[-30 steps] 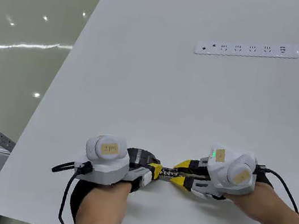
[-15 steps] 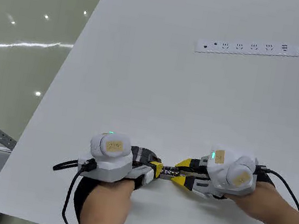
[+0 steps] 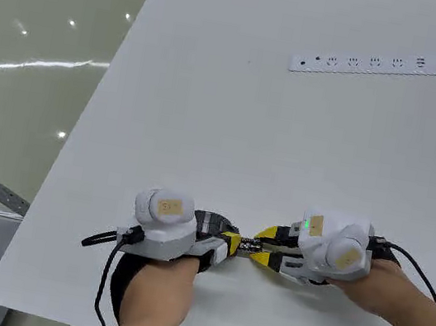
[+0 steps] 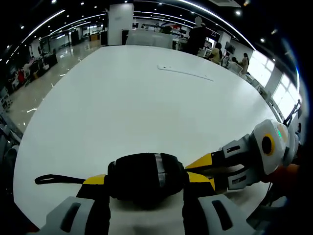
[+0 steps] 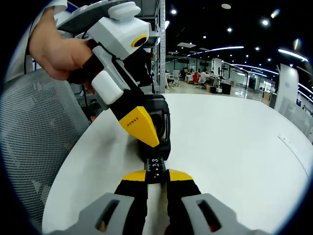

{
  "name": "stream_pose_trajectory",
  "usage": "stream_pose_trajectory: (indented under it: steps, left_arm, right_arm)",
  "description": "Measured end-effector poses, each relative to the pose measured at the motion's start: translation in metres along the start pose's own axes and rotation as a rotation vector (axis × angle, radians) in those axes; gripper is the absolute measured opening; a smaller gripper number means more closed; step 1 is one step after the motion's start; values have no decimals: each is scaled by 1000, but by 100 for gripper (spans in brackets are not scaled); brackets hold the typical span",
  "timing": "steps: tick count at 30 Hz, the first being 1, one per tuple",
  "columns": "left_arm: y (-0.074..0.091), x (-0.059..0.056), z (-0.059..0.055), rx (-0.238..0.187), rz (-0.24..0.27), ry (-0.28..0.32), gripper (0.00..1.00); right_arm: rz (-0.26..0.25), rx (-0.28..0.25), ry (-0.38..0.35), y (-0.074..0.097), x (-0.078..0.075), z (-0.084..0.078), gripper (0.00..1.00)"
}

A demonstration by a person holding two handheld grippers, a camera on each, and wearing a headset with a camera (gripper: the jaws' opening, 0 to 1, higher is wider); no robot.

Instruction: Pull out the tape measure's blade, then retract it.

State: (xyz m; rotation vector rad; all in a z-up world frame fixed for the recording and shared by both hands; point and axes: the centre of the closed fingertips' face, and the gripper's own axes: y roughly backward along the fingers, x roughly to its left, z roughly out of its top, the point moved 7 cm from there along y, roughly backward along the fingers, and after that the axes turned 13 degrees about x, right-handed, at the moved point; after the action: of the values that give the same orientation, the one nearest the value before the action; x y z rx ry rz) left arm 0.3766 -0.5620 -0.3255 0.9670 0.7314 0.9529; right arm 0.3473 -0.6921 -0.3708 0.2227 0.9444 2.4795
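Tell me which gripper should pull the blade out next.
Right. The right gripper has its jaws shut on the blade end, with only a short length showing, so it can likely draw away. The left gripper is clamped around the case, better as the anchor.

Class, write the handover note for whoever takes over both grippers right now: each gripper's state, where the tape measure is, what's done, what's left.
Left gripper: shut on the tape measure case, near the front edge of the white table.
Right gripper: shut on the blade, close to the case.
Done: only a short stretch of blade is out.
Left: probably the full pull, drawing the grippers apart, then feeding the blade back. Whether this is early pull or late retraction cannot be told.
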Motion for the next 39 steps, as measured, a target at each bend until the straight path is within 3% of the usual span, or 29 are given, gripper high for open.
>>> stream_pose_trajectory:
  steps: [26, 39]
  left_arm:
    - [0, 2, 2, -10, -6, 16, 57]
    - [1, 7, 1, -25, -42, 34, 59]
  right_arm:
    - [-3, 15, 25, -13, -2, 13, 12]
    - [0, 21, 8, -12, -3, 11, 14]
